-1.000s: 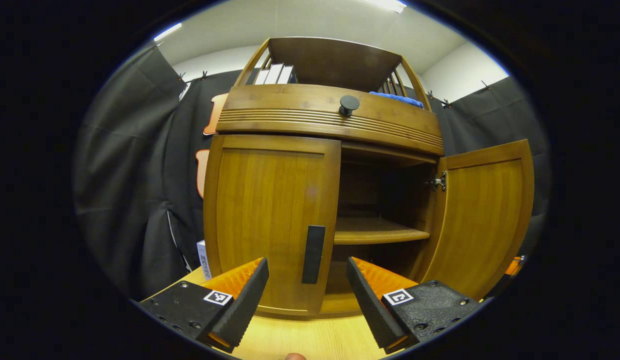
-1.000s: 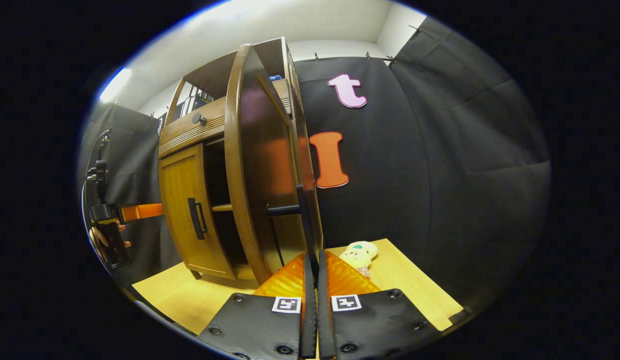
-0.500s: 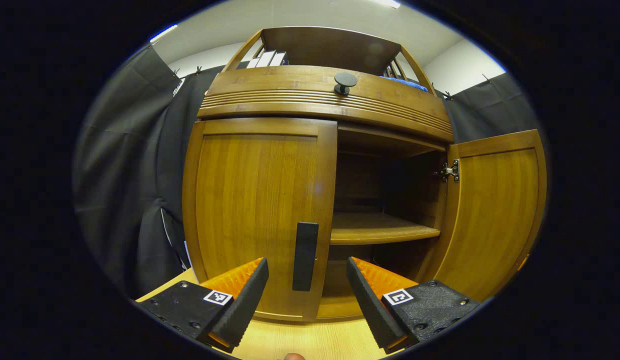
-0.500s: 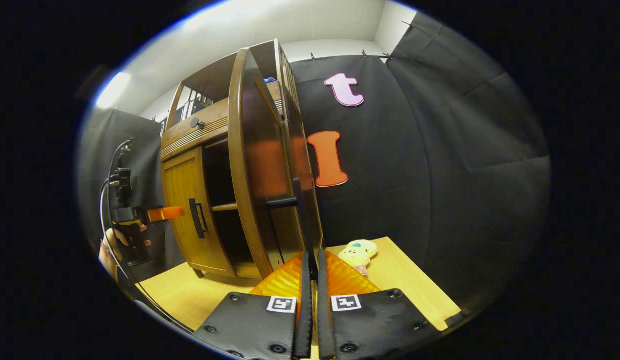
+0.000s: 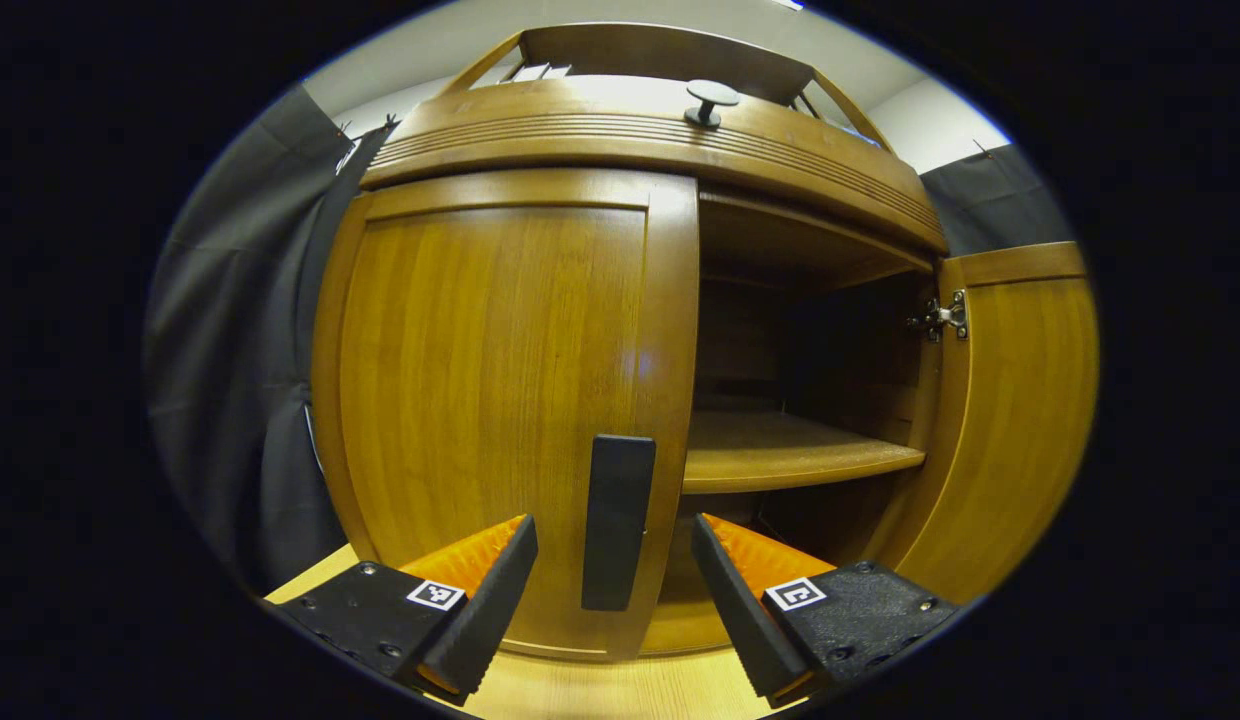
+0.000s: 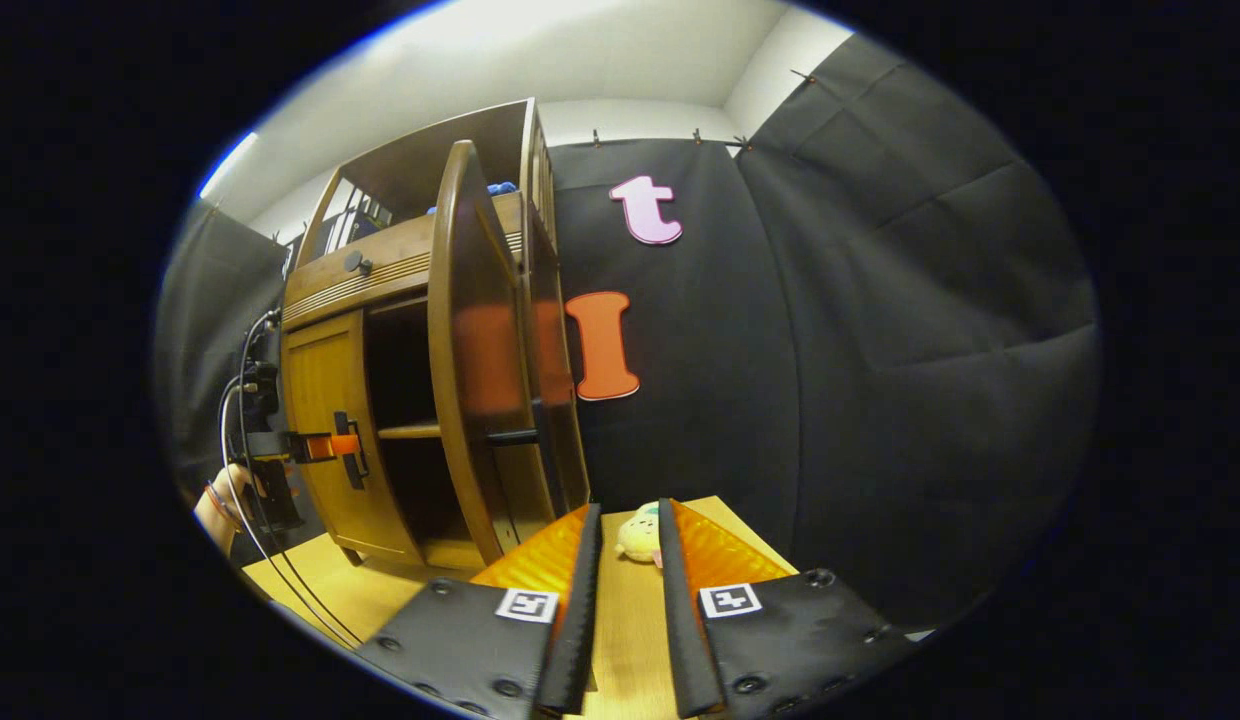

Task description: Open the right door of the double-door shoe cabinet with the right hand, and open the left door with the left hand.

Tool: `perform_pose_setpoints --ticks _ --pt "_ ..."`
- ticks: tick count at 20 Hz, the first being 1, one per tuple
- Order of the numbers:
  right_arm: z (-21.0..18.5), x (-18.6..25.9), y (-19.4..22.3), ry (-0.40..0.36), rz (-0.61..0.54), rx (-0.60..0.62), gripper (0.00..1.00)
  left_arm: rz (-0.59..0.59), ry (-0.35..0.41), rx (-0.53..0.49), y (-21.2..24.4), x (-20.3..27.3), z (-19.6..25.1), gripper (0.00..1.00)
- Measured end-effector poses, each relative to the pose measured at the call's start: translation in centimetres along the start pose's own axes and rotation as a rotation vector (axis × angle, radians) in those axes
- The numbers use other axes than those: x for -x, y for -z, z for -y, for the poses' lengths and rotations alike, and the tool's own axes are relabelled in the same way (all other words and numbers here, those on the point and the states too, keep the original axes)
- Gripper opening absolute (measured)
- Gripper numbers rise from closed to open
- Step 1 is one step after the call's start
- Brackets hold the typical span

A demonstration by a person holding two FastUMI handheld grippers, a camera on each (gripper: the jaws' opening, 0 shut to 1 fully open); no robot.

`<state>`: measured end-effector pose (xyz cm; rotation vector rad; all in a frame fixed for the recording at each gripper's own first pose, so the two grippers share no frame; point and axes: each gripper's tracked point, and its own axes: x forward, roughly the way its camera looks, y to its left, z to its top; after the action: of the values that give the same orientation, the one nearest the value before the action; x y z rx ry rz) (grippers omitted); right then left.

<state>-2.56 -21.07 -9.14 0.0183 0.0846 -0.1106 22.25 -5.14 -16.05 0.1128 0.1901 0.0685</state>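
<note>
- The double-door shoe cabinet (image 5: 620, 130) of warm brown wood stands on a light wooden table (image 6: 330, 585) against the booth's black cloth wall.
- In the left gripper view the left door (image 5: 500, 400) is closed, with a dark upright handle (image 5: 617, 520) near its right edge.
- The left gripper (image 5: 612, 590) sits close in front of that door, jaws wide apart with the handle between the two fingers; neither finger touches it and nothing is held.
- The right door (image 5: 1010, 420) stands swung open at the right, its metal hinge (image 5: 940, 318) showing, with a bare inner shelf (image 5: 790, 455) behind.
- A round dark knob (image 5: 710, 98) sits on the drawer front above the doors.
- In the right gripper view the right gripper (image 6: 628, 590) is near the table, jaws slightly parted and gripping nothing, clear of the open door's edge (image 6: 460, 350).
- A small plush toy (image 6: 638, 535) lies on the table just beyond its fingertips.
- At far left of that view, a hand (image 6: 225, 495) holds the other gripper at the left door's handle.
</note>
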Motion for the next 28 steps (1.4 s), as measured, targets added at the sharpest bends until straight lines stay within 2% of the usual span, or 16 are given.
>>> perform_pose_setpoints --ticks 3,5,7,10,11,12,14,15,18,23,24,28 --pt "1.1 0.4 -0.3 0.038 0.01 -0.013 0.72 -0.015 -0.007 0.001 0.7 -1.5 -0.4 0.95" --pt "1.8 0.6 -0.6 0.07 0.013 -0.007 0.97 -0.015 -0.013 -0.001 0.8 -2.2 -0.8 0.92" --pt "2.0 0.5 -0.7 0.089 0.012 -0.006 0.98 -0.026 -0.014 -0.007 1.3 -2.5 -1.3 0.91" --pt "1.4 0.7 -0.7 0.089 0.017 -0.006 0.98 -0.02 -0.005 0.005 1.3 -3.0 -1.4 0.71" --pt "1.3 0.8 -0.7 0.09 0.017 -0.004 0.98 -0.02 0.013 0.013 1.3 -2.5 -1.0 0.71" --pt "1.3 0.8 -0.8 0.093 0.018 -0.004 0.98 -0.018 0.039 0.031 1.3 -2.6 -0.4 0.62" --pt "1.1 1.0 -0.9 0.099 0.023 -0.006 1.0 -0.023 0.041 0.034 1.3 -2.4 0.0 0.39" --pt "1.0 1.3 -1.1 0.101 0.026 -0.009 0.94 -0.034 0.043 0.008 1.5 -2.5 -0.1 0.34" --pt "1.0 1.9 -1.4 0.115 0.033 -0.013 1.0 -0.035 0.053 -0.002 1.2 -2.2 0.0 0.29" --pt "-0.2 2.9 -1.6 0.12 0.035 -0.011 0.98 -0.03 0.11 0.003 1.4 0.1 -0.3 0.2" --pt "-0.3 2.8 -1.7 0.119 0.038 -0.011 1.0 -0.028 0.125 0.005 1.3 0.6 -0.4 0.21" --pt "-2.4 4.0 -2.6 0.108 0.055 -0.014 0.98 -0.022 0.169 0.02 1.4 3.7 -1.1 0.21"
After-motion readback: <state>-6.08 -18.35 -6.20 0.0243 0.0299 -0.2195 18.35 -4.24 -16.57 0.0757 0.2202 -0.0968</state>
